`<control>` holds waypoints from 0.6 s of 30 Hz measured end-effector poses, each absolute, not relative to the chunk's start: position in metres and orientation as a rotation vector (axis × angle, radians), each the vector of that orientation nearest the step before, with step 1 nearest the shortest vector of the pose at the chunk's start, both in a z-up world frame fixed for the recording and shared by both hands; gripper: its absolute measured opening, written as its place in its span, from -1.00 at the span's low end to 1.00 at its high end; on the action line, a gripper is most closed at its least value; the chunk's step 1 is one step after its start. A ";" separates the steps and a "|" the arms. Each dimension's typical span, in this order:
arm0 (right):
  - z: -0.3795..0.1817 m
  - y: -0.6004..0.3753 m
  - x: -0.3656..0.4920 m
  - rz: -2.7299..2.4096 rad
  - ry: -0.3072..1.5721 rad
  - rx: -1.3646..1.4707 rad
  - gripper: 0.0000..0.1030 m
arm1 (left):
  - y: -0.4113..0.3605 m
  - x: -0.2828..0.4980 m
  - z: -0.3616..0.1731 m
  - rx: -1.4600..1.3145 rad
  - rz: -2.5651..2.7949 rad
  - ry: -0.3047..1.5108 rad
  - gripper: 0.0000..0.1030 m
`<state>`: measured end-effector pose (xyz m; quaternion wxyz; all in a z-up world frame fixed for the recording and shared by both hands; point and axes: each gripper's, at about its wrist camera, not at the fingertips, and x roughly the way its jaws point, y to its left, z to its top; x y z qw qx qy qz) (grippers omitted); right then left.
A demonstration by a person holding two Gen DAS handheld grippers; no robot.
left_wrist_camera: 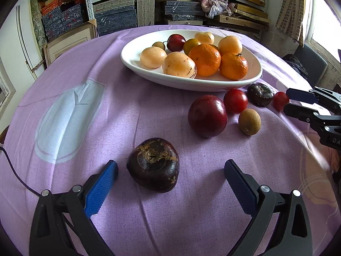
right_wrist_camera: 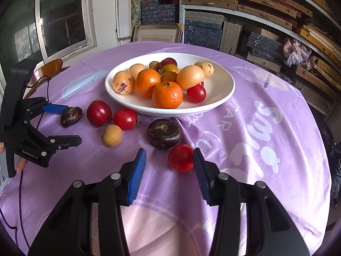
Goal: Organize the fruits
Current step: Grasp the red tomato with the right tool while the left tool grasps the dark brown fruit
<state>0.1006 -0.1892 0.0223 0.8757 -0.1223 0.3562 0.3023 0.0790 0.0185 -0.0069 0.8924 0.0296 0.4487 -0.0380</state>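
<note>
Just now both tools gape: left gripper [left_wrist_camera: 170, 170] around a dark fruit [left_wrist_camera: 153, 163], right gripper [right_wrist_camera: 169, 164] with a small red fruit [right_wrist_camera: 180, 157] touching its three-o'clock pad [right_wrist_camera: 200, 170].

A purple tablecloth [left_wrist_camera: 149, 111] with a pale printed patch at its left was spread over the table and filled most of both frames. Behind it, across the top of the frames, metal shelves [right_wrist_camera: 251, 15] were stacked with flat boxes [left_wrist_camera: 116, 18] in blue-grey and tan. A crumpled plastic bag [left_wrist_camera: 215, 5] was lodged on a shelf at the upper right. A framed picture [right_wrist_camera: 158, 33] was leaned against the shelving at the top centre. A window [right_wrist_camera: 61, 21] was seen at the upper left, and a thin dark cable [right_wrist_camera: 20, 194] was trailed along the left edge.
</note>
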 end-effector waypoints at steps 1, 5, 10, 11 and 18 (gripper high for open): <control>0.021 -0.188 0.103 0.627 0.752 -0.259 -0.14 | 0.019 0.079 -0.007 0.061 -0.079 0.931 0.93; 0.015 -0.186 0.112 0.632 0.802 -0.254 -0.40 | 0.019 0.079 -0.007 0.061 -0.079 0.931 0.93; 0.011 -0.185 0.117 0.635 0.825 -0.251 -0.40 | 0.019 0.079 -0.007 0.061 -0.080 0.931 0.93; 0.007 -0.182 0.120 0.635 0.852 -0.259 -0.40 | 0.018 0.079 -0.007 0.061 -0.080 0.931 0.93; 0.009 -0.186 0.120 0.647 0.840 -0.237 -0.42 | 0.018 0.079 -0.007 0.060 -0.079 0.930 0.93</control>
